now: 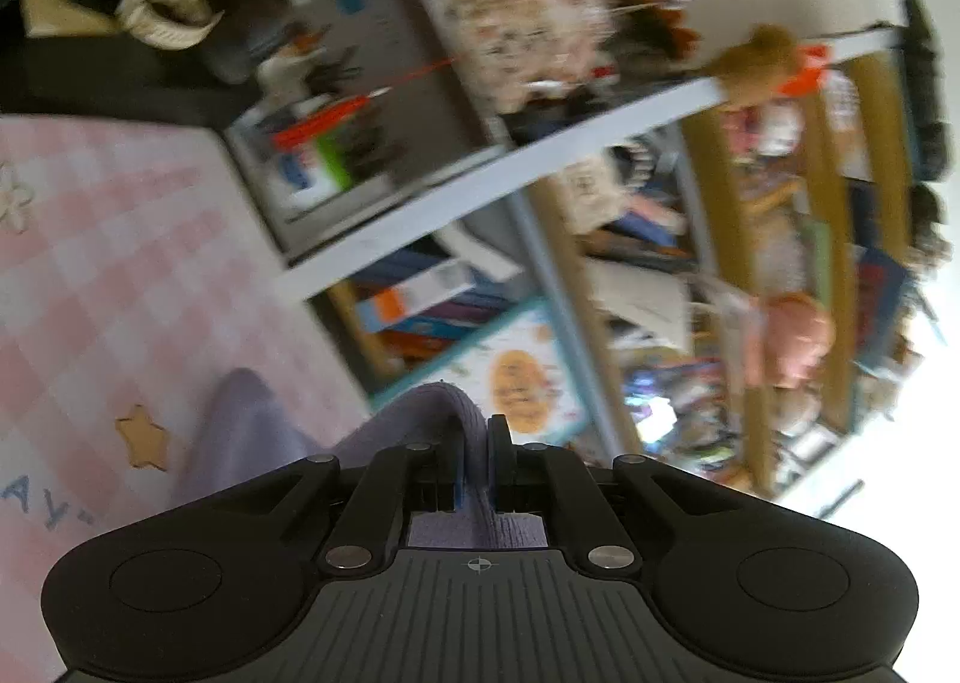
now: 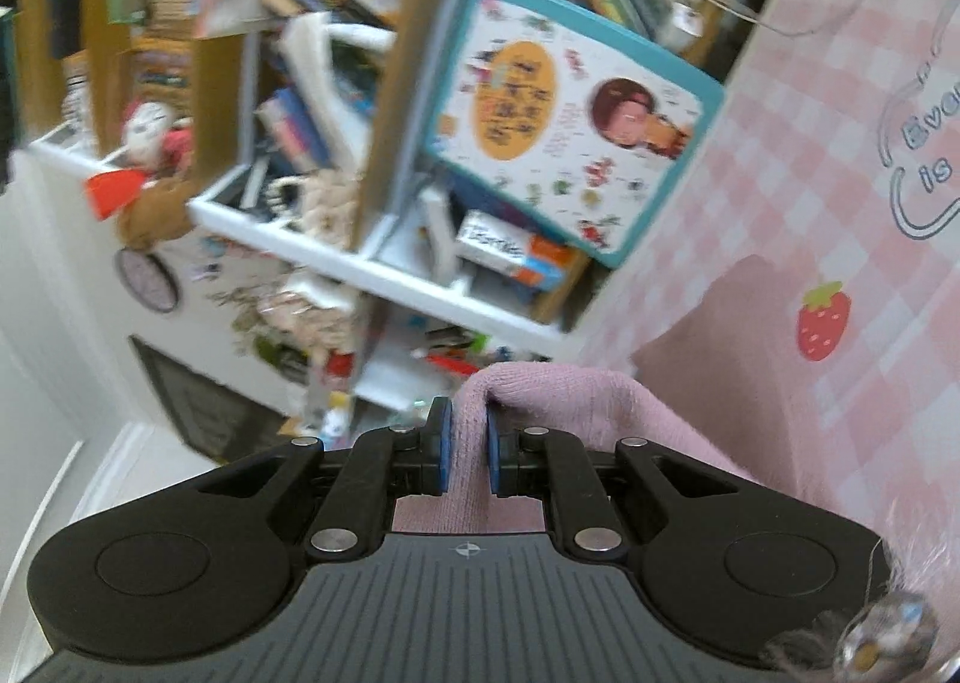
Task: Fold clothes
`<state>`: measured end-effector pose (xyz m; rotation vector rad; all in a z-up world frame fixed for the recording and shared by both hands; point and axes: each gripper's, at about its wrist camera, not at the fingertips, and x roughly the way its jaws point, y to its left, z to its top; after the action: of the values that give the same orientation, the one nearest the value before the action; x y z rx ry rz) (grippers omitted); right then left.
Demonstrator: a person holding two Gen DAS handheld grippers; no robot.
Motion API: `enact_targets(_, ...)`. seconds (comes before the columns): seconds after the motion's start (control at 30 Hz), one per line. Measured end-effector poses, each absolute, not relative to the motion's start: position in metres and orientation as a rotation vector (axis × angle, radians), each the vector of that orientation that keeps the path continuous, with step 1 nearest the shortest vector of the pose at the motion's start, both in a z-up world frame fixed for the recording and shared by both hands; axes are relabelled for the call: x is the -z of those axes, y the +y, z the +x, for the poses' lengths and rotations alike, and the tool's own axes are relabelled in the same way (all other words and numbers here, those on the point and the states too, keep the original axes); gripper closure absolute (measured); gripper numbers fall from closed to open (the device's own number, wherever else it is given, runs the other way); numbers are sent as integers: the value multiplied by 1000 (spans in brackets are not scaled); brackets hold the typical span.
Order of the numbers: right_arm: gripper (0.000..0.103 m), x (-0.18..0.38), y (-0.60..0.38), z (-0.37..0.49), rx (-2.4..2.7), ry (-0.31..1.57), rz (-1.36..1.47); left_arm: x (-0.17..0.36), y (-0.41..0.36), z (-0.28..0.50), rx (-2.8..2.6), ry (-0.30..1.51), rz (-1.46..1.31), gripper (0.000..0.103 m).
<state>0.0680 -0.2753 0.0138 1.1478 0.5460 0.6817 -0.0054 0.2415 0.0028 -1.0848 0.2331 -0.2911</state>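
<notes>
Left tool: pressed together on a ridge of lilac ribbed knit cloth, which drapes down toward the pink checked mat.
Right tool: pinching a fold of pink knit cloth between its blue pads; the cloth hangs to the right over the mat.
Background: blurred cluttered bookshelf; teal-edged picture board leaning against it.
Mat prints: strawberry, tan star.

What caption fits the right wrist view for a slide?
Right tool shut on a fold of pink knit garment, lifted beside a pink checked cloth, cluttered bookshelf behind.
</notes>
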Motion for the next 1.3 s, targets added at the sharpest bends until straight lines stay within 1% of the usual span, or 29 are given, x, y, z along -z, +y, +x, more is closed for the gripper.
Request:
enact_targets(0.2,92,15,-266,98,-604,636,1142,15,239,24,180,338,-1036,97)
enact_targets(0.33,89,31,-263,109,-557,678,1141,23,239,37,143,418,-1001,89)
enact_targets(0.37,81,33,-264,111,-543,683,1142,24,239,41,129,463,-996,83)
enact_targets(0.4,68,34,-266,110,-528,676,1144,23,241,44,115,498,-988,74)
enact_targets(0.43,63,32,-268,108,-507,657,1134,21,242,43,106,511,-979,69)
enact_targets(0.5,58,25,-273,103,-482,620,1091,16,245,41,96,519,-960,62)
enact_targets(0.53,58,20,-276,101,-475,604,1062,13,246,37,101,496,-949,58)
enact_targets(0.57,57,16,-278,97,-470,591,1025,9,246,32,105,475,-929,50)
enact_targets(0.6,57,11,-280,94,-466,583,982,5,245,28,107,457,-899,47)
enact_targets(0.73,57,-5,-273,80,-443,569,731,-10,233,16,108,424,-718,47)
enact_targets(0.93,57,-23,-228,59,-420,495,213,-19,176,15,217,474,-332,50)
enact_targets(1.03,57,-24,-202,58,-369,456,-9,-21,152,24,208,502,-203,50)
enact_targets(1.17,57,-15,-187,74,-349,511,-147,-12,145,42,151,568,-113,50)
enact_targets(1.3,57,-1,-190,92,-335,580,-203,-1,165,56,106,627,-97,48)
